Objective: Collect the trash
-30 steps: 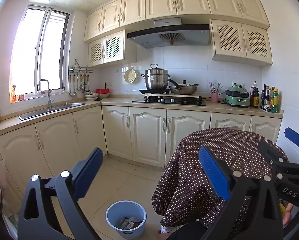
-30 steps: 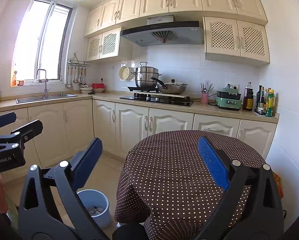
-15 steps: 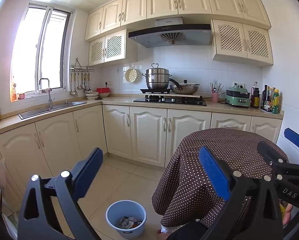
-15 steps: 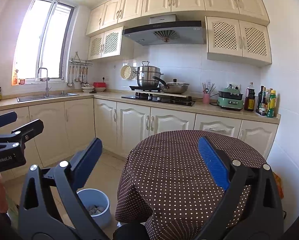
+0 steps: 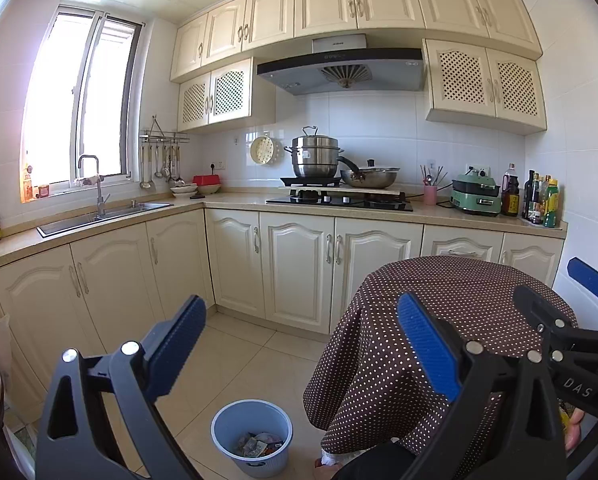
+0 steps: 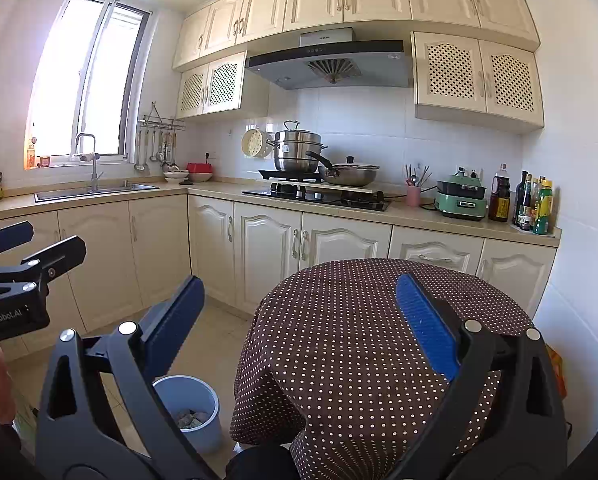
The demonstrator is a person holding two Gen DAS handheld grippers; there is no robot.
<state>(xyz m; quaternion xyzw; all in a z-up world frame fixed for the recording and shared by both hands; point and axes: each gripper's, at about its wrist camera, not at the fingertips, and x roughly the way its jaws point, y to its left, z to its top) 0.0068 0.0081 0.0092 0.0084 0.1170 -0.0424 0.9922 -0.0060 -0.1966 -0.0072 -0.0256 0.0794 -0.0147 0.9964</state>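
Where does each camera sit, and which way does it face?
Left wrist: on the open left hand-held gripper, facing the kitchen counter; a fingertip shows at lower right.
Right wrist: on the open right hand-held gripper, facing the same way; part of a hand shows at left.
Both show the round brown dotted tablecloth and light blue plastic bin.

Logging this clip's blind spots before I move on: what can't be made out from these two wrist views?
- Contents of the blue bin: crumpled scraps, too small to identify in either view; in the right wrist view the right gripper covers part of it.
- Floor beneath the table: hidden by the dotted tablecloth.
- Bottle labels on the counter: too small to read.
- Near edge of the table: cut off behind the left gripper, jaws open.
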